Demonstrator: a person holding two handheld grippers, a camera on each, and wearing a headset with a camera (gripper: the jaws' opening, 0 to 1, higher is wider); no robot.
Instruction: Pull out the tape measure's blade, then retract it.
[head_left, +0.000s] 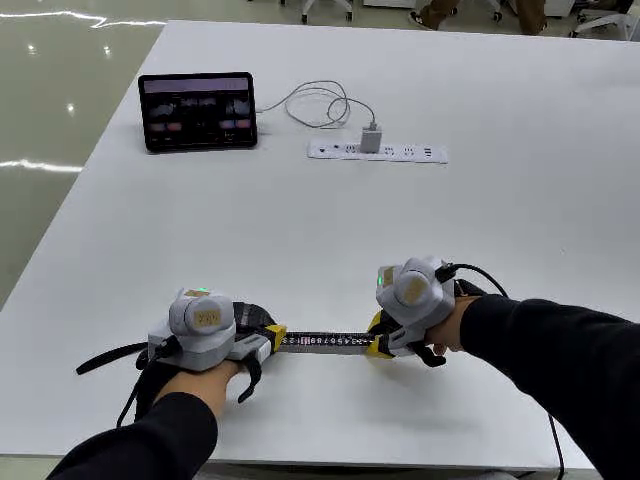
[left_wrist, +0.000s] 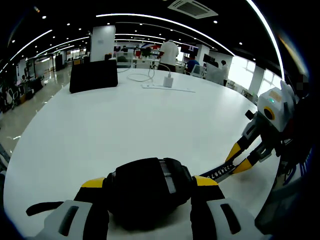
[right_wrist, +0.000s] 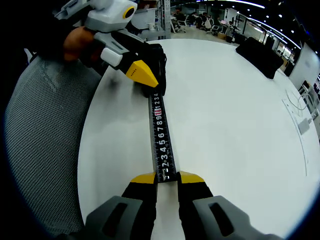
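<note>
Surface: white table (head_left: 350, 230) in an open office, with a tablet (head_left: 198, 110) and a power strip (head_left: 378, 152) on its far side.
Tape measure (left_wrist: 147, 197): black, near the table's front edge.
Blade (right_wrist: 161, 135): drawn out a short way, running between the grippers.
Left gripper (left_wrist: 149, 182): clamped around the tape measure's body.
Right gripper (right_wrist: 167, 177): pinching the blade's end.

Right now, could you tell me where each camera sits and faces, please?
Head view: headset, facing down at the table; sleeves, left claw, right claw show.
Left gripper view: on left claw, facing the tablet; own jaws clamp the tape measure case.
Right gripper view: on right claw, facing along the blade; own jaws pinch its tip.
Shared: both gripper views show the blade.
</note>
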